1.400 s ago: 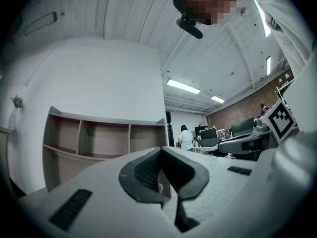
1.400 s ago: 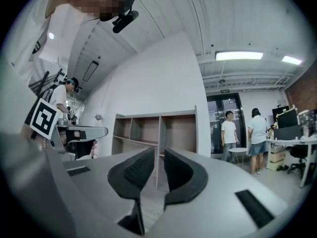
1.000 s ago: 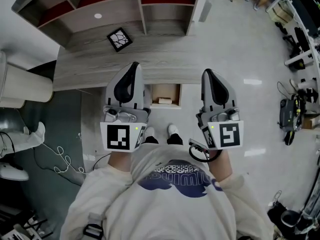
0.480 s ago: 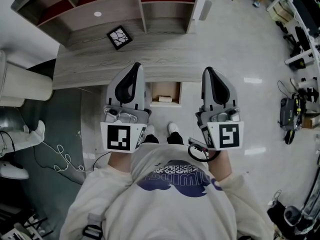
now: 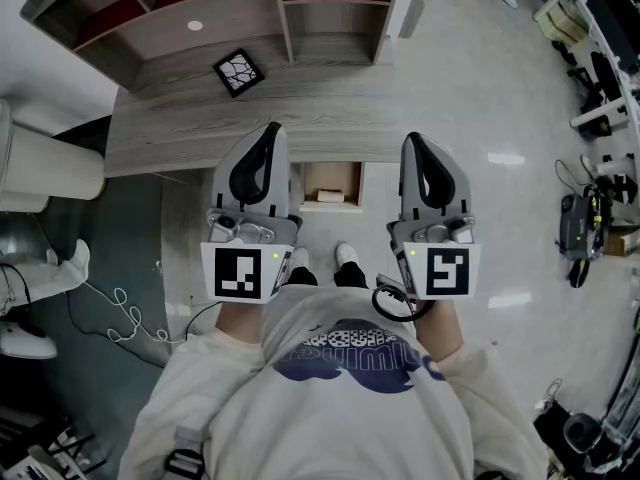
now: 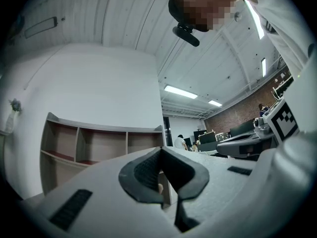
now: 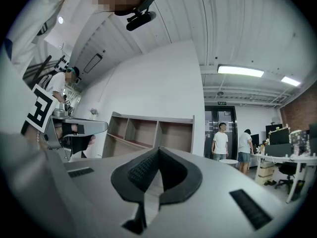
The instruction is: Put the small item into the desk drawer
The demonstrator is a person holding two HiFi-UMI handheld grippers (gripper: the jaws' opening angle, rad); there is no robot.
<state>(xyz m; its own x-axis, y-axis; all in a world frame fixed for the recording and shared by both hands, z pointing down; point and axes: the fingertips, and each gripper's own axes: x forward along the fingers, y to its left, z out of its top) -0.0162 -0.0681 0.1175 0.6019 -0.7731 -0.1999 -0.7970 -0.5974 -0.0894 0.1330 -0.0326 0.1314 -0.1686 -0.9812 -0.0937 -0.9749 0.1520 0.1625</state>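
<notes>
A small black square item with a white crackle pattern [image 5: 238, 76] lies on the grey wooden desk [image 5: 180, 133], well beyond both grippers. Under the desk's front edge the drawer [image 5: 332, 178] stands open, with a pale object [image 5: 328, 200] lying inside. My left gripper [image 5: 268, 130] is held level over the desk's front edge, left of the drawer, its jaws together and empty. My right gripper [image 5: 414, 142] hovers right of the drawer, also shut on nothing. In the left gripper view the left gripper [image 6: 159, 150] points at the shelves; in the right gripper view the right gripper [image 7: 158, 149] does too.
An open shelf unit [image 5: 270, 8] rises at the desk's back, with a small white disc [image 5: 195, 26] on it. A white rounded unit [image 5: 45, 173], cables [image 5: 120, 318] and shoes lie at the left. Office desks stand far right [image 5: 600, 78]. Two people [image 7: 219, 140] stand by a door.
</notes>
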